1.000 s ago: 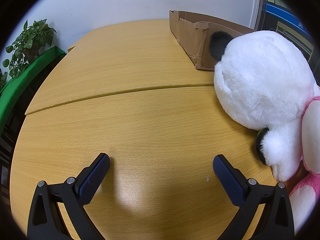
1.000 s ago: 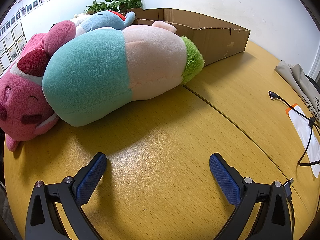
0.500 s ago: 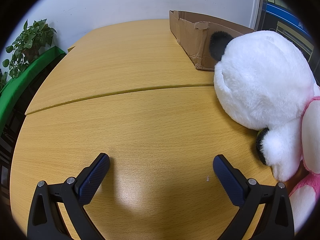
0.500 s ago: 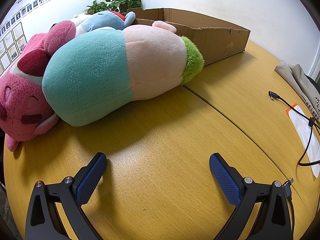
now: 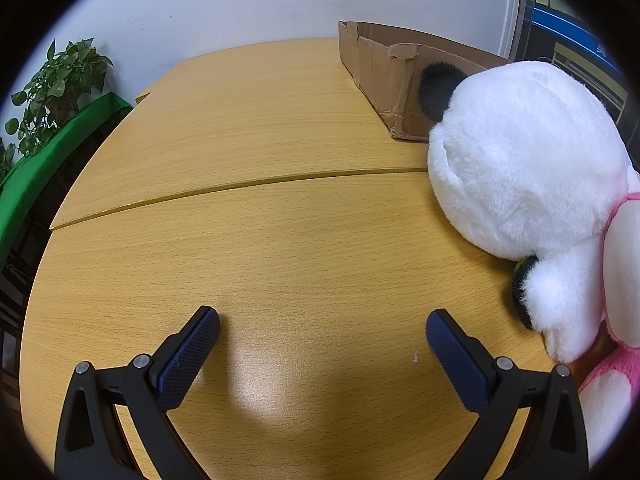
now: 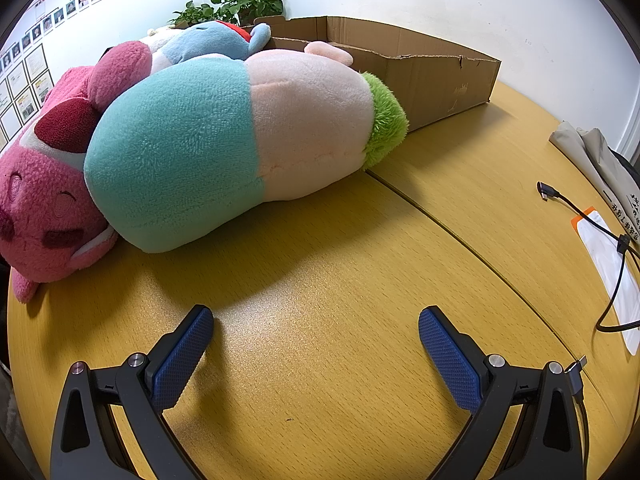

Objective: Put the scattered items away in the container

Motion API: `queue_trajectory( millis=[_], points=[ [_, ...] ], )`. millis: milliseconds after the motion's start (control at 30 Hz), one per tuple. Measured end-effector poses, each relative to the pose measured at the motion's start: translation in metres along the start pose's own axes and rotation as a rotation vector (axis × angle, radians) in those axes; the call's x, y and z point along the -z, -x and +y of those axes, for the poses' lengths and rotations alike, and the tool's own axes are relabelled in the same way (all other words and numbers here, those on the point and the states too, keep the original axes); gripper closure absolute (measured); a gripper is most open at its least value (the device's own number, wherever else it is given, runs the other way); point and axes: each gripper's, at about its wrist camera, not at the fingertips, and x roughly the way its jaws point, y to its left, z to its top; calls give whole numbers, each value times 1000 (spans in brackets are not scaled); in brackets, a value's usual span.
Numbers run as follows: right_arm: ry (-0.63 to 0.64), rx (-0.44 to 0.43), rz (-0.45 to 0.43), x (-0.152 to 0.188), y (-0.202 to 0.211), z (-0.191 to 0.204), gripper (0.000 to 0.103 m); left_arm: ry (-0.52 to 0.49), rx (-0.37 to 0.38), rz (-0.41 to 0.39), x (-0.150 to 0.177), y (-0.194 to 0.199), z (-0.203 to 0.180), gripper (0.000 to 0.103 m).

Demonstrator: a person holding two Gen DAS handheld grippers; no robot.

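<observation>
On table: left gripper and right gripper both low, fingers apart, empty. White plush at 2 o'clock of left; teal-pink plush at 11 of right, touching cardboard box.

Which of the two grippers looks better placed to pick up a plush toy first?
Probably the right gripper: open, it faces the teal-and-pink plush squarely ahead, beside the cardboard box. The left gripper, also open, has the white plush off to its side.
</observation>
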Motion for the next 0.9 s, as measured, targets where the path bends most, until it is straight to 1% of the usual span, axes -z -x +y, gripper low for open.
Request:
queue_trajectory(
  millis=[667,900],
  points=[
    [0,0,0,0,0,0,0,0,0,0,0,0,0,0],
    [-113,83,1,-4,-9,4,0,0,0,0,0,0,0,0]
  ],
)
